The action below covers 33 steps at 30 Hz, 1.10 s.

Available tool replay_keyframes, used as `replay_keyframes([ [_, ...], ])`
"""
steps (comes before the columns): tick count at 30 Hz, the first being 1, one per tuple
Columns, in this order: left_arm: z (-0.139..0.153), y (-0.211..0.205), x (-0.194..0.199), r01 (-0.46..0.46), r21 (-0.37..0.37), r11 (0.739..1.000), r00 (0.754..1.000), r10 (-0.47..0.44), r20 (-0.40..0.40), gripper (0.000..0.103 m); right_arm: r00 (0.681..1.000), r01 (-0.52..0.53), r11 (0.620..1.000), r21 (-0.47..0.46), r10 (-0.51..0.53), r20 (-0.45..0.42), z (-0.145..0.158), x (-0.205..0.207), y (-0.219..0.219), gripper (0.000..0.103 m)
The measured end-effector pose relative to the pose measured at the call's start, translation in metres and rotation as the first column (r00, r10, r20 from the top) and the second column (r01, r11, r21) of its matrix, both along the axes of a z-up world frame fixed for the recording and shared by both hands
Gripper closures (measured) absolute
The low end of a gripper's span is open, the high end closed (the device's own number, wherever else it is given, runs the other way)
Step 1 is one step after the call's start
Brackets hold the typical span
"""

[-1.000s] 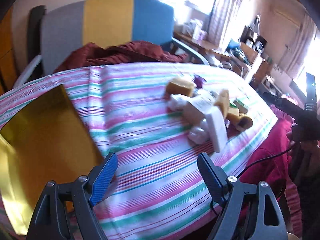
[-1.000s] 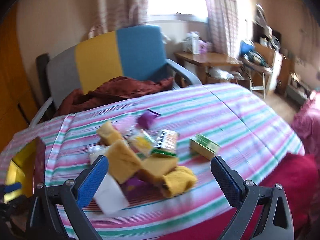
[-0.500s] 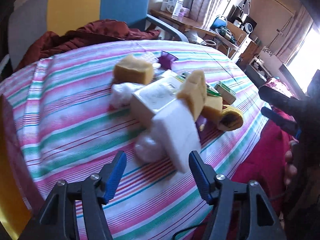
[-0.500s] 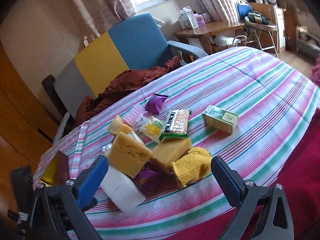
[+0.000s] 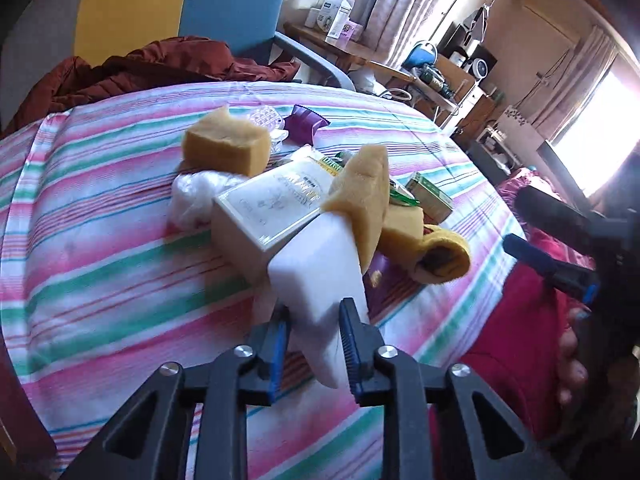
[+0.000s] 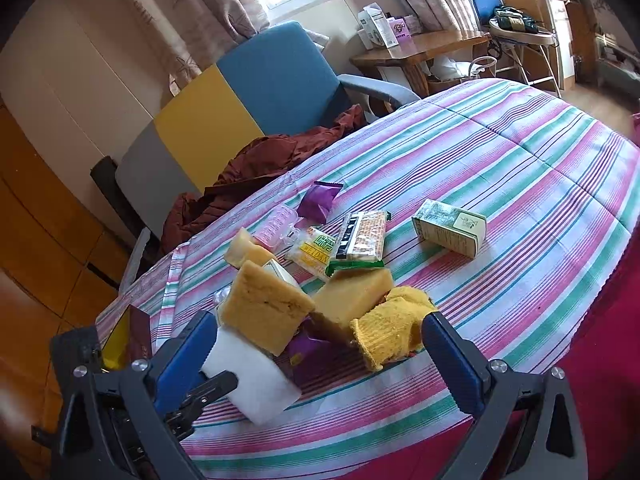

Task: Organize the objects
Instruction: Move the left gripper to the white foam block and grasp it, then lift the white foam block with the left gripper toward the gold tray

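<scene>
A pile of objects lies on the striped tablecloth [image 5: 100, 248]. My left gripper [image 5: 314, 342] is shut on a white foam block [image 5: 320, 276], which also shows in the right wrist view [image 6: 256, 380]. A yellow sponge [image 5: 364, 200] leans on the block's far end. Beside it are a white box [image 5: 276, 208], another yellow sponge [image 5: 226, 144], a yellow knit cloth [image 5: 444, 256] and a purple packet [image 5: 306, 126]. My right gripper [image 6: 316, 360] is open and empty, at the near edge of the pile, with the sponges [image 6: 264, 308] and the knit cloth [image 6: 388, 328] between its fingers.
A green carton [image 6: 450, 226], a biscuit pack [image 6: 362, 238] and a snack pack [image 6: 316, 250] lie further back. A yellow tray [image 6: 116, 344] sits at the table's left. A chair [image 6: 248, 96] with a maroon garment [image 6: 260, 164] stands behind. Red fabric [image 5: 516, 332] hangs at the near edge.
My left gripper swung from the yellow tray to the pile and closed on the white foam block. My right gripper moved closer to the pile and stayed open.
</scene>
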State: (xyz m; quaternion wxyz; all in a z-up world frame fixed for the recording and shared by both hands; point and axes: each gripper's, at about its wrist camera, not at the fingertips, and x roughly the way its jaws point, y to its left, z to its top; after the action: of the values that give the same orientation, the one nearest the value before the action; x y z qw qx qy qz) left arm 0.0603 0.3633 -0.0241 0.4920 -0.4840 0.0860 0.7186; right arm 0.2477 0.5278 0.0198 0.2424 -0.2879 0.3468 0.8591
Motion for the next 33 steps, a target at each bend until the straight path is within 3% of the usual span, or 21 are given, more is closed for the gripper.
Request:
replay_keyframes([
  [8, 0.0, -0.054, -0.011, -0.043, 0.013, 0.999, 0.993, 0.041, 0.112, 0.08, 1.0, 0.004, 1.0, 0.007, -0.004, 0.025, -0.001, -0.001, 0.0, 0.0],
  [13, -0.002, -0.089, -0.021, -0.121, -0.044, 0.992, 0.988, 0.125, 0.096, 0.076, 0.999, 0.008, 1.0, 0.012, -0.008, 0.043, -0.003, -0.003, -0.002, 0.0],
  [17, -0.013, -0.107, -0.02, -0.168, -0.12, 0.978, 0.981, 0.179, 0.081, 0.059, 0.998, 0.01, 1.0, 0.015, -0.011, 0.054, -0.003, -0.004, -0.003, 0.0],
  [20, -0.017, -0.111, -0.014, -0.182, -0.142, 0.973, 0.977, 0.195, 0.088, 0.056, 0.998, 0.011, 1.0, 0.016, -0.012, 0.06, -0.003, -0.005, -0.004, 0.0],
  [21, -0.014, -0.11, -0.009, -0.194, -0.168, 0.967, 0.979, 0.202, 0.033, 0.056, 0.998, 0.011, 1.0, 0.016, -0.012, 0.061, -0.004, -0.005, -0.004, 0.0],
  [23, -0.003, -0.105, 0.004, -0.168, -0.185, 0.968, 0.984, 0.155, -0.084, 0.056, 0.998, 0.011, 1.0, 0.016, -0.012, 0.061, -0.004, -0.005, -0.004, 0.0],
  [26, 0.007, -0.106, 0.009, -0.111, -0.178, 0.978, 0.99, 0.094, -0.101, 0.055, 0.998, 0.009, 1.0, 0.013, -0.009, 0.059, -0.004, -0.005, -0.004, 0.0],
  [30, 0.008, -0.102, 0.014, 0.032, -0.236, 0.971, 0.983, -0.073, -0.167, 0.044, 0.999, 0.003, 1.0, 0.006, -0.003, 0.051, -0.004, -0.005, -0.004, 0.0],
  [32, 0.01, -0.098, 0.018, 0.112, -0.29, 0.95, 0.957, -0.182, -0.226, 0.039, 0.999, 0.001, 1.0, 0.001, -0.001, 0.045, -0.004, -0.004, -0.003, 0.0],
  [33, 0.013, -0.095, 0.02, 0.149, -0.322, 0.935, 0.93, -0.243, -0.277, 0.036, 0.999, 0.001, 1.0, -0.001, -0.001, 0.043, -0.004, -0.004, -0.003, 0.0],
])
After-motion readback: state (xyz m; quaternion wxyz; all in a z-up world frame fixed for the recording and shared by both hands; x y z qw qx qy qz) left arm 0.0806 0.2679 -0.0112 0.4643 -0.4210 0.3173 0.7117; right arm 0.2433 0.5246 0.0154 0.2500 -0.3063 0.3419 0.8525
